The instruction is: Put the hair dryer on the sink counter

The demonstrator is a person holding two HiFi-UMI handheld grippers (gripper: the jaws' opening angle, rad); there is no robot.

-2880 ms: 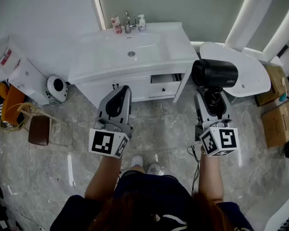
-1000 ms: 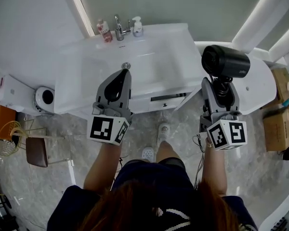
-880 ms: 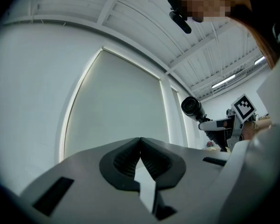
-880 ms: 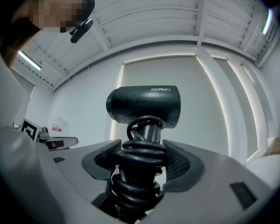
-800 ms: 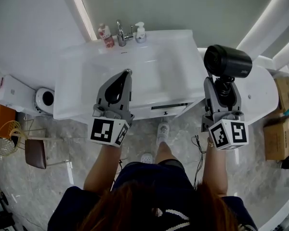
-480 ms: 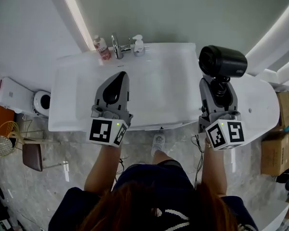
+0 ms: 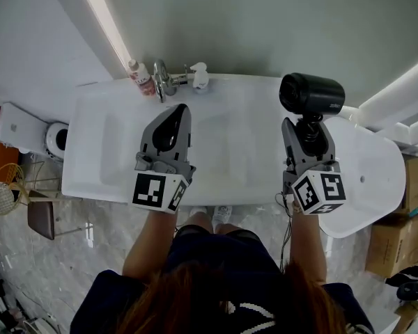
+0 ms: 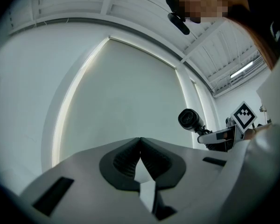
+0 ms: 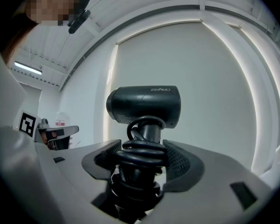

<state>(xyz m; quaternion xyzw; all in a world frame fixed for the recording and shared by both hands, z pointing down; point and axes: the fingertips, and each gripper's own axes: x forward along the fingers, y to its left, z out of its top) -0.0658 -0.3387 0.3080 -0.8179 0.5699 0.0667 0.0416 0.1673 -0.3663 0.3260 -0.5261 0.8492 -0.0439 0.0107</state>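
Note:
The black hair dryer stands upright in my right gripper, which is shut on its cord-wrapped handle. In the right gripper view the dryer's barrel lies crosswise above the jaws, and the right gripper clamps the coiled cord. It hangs over the right end of the white sink counter; its height above the top is unclear. My left gripper hovers over the counter's middle, shut and empty. The left gripper view shows the left gripper with its tips touching and the dryer off to the right.
A faucet, a pink bottle and a white pump bottle stand along the counter's back edge. A white oval fixture adjoins the counter on the right. A round white appliance and a stool are on the floor at left.
The person has stepped up to the sink, so both grippers have moved from in front of the cabinet to above the counter. The hair dryer stays held; the left gripper stays shut.

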